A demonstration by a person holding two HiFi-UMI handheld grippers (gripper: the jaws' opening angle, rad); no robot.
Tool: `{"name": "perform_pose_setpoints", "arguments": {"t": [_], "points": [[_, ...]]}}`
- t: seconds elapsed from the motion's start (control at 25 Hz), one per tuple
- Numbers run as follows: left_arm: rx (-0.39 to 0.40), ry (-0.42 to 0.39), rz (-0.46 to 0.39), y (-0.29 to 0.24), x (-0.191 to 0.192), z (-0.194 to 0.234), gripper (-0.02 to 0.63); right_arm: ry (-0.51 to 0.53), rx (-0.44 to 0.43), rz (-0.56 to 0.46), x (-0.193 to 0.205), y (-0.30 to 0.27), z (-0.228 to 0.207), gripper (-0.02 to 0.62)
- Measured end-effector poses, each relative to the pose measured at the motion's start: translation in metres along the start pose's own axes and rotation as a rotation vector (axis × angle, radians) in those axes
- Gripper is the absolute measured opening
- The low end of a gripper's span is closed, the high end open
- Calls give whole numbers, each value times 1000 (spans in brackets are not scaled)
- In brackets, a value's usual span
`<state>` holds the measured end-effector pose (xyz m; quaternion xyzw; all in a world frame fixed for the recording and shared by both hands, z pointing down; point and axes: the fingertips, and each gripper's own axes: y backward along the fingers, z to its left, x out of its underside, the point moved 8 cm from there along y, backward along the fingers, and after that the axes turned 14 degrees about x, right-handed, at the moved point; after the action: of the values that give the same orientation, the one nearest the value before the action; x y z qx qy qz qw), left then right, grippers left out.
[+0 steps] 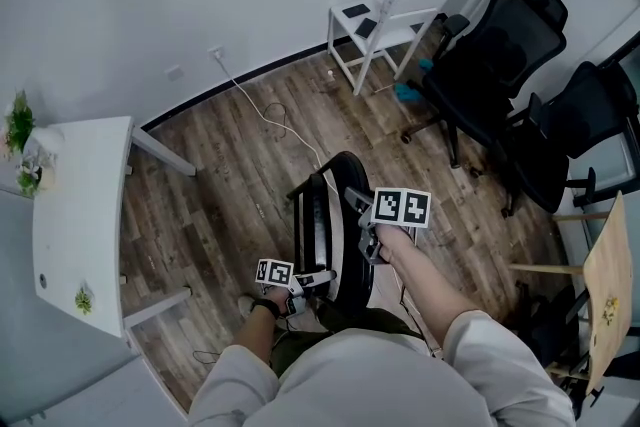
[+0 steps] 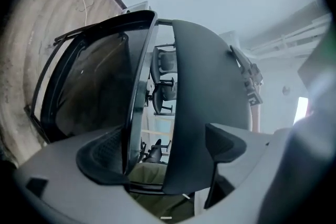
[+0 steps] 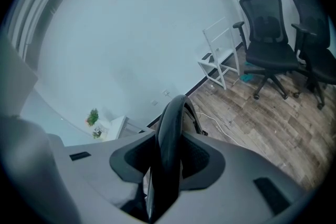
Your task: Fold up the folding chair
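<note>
The black folding chair [image 1: 318,215] stands on the wooden floor right in front of me, nearly flat and seen edge-on. My right gripper [image 1: 358,205] is shut on its top rim; in the right gripper view both pads press the curved rim [image 3: 170,128] between them [image 3: 168,157]. My left gripper [image 1: 305,283] is lower, at the chair's near side. In the left gripper view the seat frame [image 2: 89,86] and the back panel [image 2: 205,86] lie close together between its jaws [image 2: 163,152], a pad against each.
A white table [image 1: 80,205] with small plants stands at the left. A white folding chair [image 1: 385,30] is at the far wall, two black office chairs [image 1: 500,55] at the right. A white cable [image 1: 280,120] runs across the floor. A wooden chair [image 1: 610,275] is at the right edge.
</note>
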<state>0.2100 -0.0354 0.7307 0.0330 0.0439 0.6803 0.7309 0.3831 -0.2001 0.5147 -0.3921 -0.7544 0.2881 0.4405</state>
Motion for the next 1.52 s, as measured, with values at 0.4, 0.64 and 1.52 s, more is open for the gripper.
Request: {"name": "perform_pose_setpoints", "arguments": {"t": [0.4, 0.64, 1.52], "points": [[-289, -270, -46, 8, 2, -23, 476, 103, -52, 67, -13, -6, 13, 146], [-312, -380, 104, 53, -18, -51, 474, 112, -17, 81, -11, -6, 13, 138], [-1100, -1192, 538, -143, 45, -182, 485, 183, 153, 105, -12, -9, 21, 141]]}}
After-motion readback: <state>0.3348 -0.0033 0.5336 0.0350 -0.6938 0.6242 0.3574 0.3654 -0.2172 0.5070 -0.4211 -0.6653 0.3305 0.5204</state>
